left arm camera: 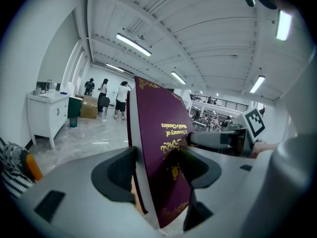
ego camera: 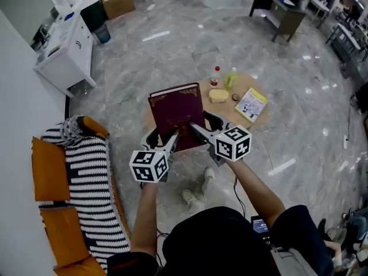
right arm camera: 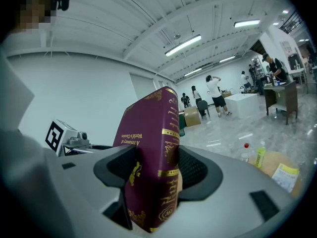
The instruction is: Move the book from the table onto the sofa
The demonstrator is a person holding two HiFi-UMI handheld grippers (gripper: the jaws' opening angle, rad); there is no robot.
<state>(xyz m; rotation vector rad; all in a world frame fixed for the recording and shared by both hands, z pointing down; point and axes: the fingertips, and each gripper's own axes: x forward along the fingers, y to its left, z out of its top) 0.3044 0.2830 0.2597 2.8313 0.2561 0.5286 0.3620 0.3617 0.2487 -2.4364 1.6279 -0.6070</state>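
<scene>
Currently: book (ego camera: pixel 175 115), maroon hardback with gilt tooling, lifted above small round table (ego camera: pixel 227 112). Clamped across closed covers by left gripper (ego camera: pixel 163 138) at the page edge and right gripper (ego camera: pixel 202 125) at the spine. Judged heavy, stiff, smooth-boarded, liable to slip or splay; best held low, both sides together. On table: bottles (ego camera: pixel 223 77), yellow booklet (ego camera: pixel 251 104). Floor (ego camera: pixel 172 50): polished grey stone. Sofa (ego camera: pixel 86 183): orange cushions, striped throw, near left.

The maroon hardback book (ego camera: pixel 175 112) looks matt with gilt tooling. The marble floor (ego camera: pixel 172 45) is glossy. The striped throw (ego camera: pixel 92 177) on the sofa (ego camera: pixel 49 171) looks knitted.
</scene>
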